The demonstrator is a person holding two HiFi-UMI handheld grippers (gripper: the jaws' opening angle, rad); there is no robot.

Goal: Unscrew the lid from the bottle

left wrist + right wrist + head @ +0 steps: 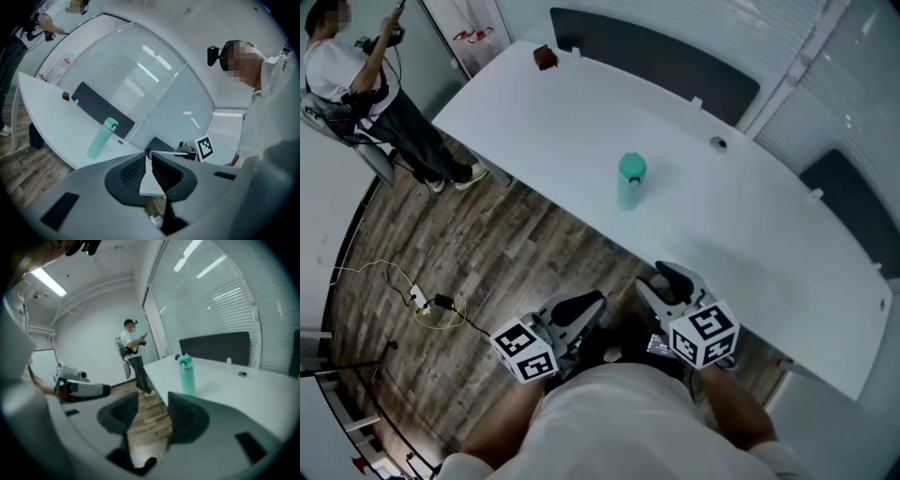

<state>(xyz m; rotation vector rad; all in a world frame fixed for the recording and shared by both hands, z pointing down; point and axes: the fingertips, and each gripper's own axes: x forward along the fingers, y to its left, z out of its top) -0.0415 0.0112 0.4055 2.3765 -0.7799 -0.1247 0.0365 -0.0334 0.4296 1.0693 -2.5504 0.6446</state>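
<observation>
A mint-green bottle (630,181) with a darker green lid stands upright near the front edge of the white table (769,234). It also shows in the left gripper view (101,138) and the right gripper view (186,375). Both grippers hover over the wooden floor, short of the table's edge and well apart from the bottle. My left gripper (586,304) is shut, its tips (150,157) nearly meeting with nothing between them. My right gripper (668,276) stands open (153,399) and empty, pointing toward the bottle.
A person (356,75) stands beyond the table's far left end. A small brown object (546,58) sits on the table's far corner, and a round cable port (718,143) lies behind the bottle. Dark panels (675,66) line the far side. A power strip with cable (422,302) lies on the floor.
</observation>
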